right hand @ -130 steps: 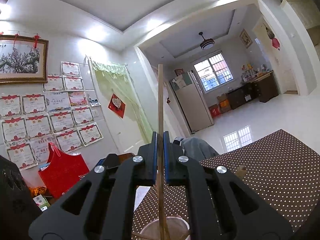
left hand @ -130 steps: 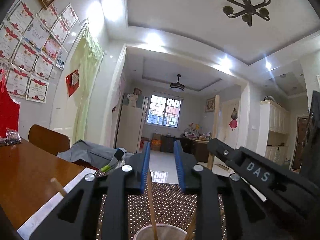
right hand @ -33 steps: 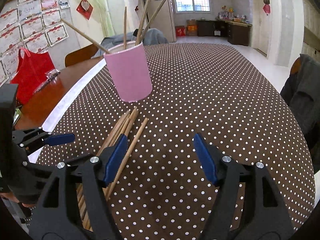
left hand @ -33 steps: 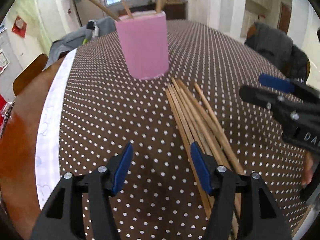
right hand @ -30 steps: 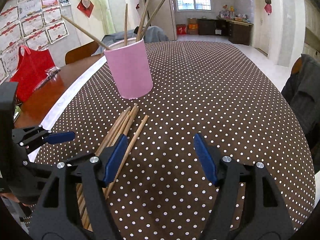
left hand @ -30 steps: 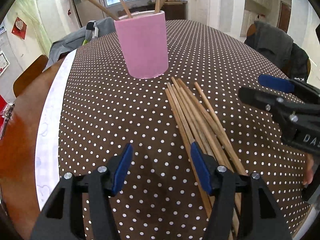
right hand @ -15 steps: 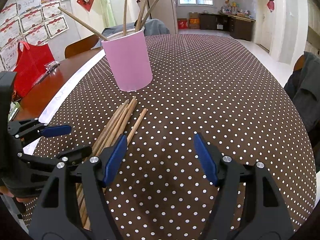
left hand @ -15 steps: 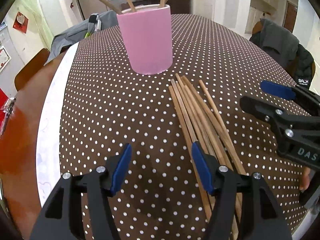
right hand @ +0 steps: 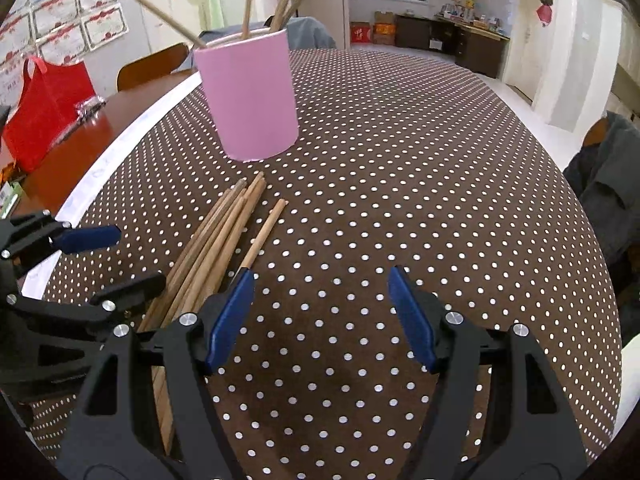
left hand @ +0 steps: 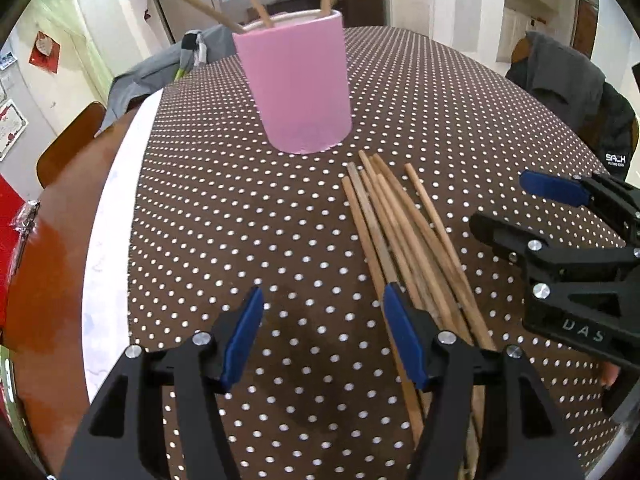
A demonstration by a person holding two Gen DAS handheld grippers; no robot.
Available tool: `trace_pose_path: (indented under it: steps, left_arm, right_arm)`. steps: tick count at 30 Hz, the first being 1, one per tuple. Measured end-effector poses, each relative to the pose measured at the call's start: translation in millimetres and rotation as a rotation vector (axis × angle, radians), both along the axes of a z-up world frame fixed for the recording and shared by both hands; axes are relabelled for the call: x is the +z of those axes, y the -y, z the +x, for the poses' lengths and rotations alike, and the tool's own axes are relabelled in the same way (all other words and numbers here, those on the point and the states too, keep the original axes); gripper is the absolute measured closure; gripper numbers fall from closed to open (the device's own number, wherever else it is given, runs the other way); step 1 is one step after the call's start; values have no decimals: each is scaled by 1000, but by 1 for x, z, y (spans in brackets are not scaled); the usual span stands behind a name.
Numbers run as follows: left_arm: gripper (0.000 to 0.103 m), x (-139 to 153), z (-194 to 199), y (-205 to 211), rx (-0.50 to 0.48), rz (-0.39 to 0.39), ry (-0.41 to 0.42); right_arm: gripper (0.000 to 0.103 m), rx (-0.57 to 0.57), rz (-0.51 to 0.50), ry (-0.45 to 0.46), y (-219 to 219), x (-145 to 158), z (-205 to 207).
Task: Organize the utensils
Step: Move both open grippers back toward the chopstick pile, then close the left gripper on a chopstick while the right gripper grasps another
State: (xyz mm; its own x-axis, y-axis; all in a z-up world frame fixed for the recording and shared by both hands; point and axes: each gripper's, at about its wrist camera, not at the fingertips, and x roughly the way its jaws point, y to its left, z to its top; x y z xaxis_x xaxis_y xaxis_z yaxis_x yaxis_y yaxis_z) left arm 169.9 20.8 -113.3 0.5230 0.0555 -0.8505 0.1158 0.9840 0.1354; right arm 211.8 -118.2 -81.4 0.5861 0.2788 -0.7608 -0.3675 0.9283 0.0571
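A pink cup [left hand: 296, 84] stands on the dotted tablecloth with several wooden chopsticks sticking out of it; it also shows in the right wrist view [right hand: 250, 98]. A bundle of several loose chopsticks [left hand: 404, 236] lies on the cloth in front of the cup, also in the right wrist view [right hand: 220, 240]. My left gripper [left hand: 322, 336] is open and empty, low over the cloth, its right finger over the bundle's near end. My right gripper [right hand: 320, 314] is open and empty, just right of the bundle. Each gripper shows in the other's view, the right [left hand: 568, 216] and the left [right hand: 92, 256].
The brown dotted tablecloth [right hand: 420, 152] covers a wooden table [left hand: 48, 264]. A red bag [right hand: 44, 108] sits at the table's left. A wooden chair [left hand: 68, 140] and grey clothes [left hand: 156, 72] are behind the cup. A dark jacket [left hand: 572, 84] hangs on a chair to the right.
Both grippers came down from above the cup, where the right held a chopstick, and now hover open over the loose bundle. Over the last second they edged slightly closer to the cup.
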Motion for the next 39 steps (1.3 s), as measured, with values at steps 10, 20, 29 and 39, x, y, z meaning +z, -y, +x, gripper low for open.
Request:
trace_pose_path:
  steps: [10, 20, 29, 39]
  left_arm:
    - [41, 1, -9, -24, 55, -74, 0]
    - [41, -1, -6, -9, -4, -107, -34]
    - [49, -5, 20, -14, -3, -126, -120]
    - [97, -1, 48, -2, -29, -131, -196]
  right_arm:
    - [34, 30, -35, -19, -23, -5, 6]
    - [32, 65, -98, -64, -38, -13, 14]
    - [71, 198, -144, -230, -17, -4, 34]
    - [92, 231, -116, -368, -15, 0, 68]
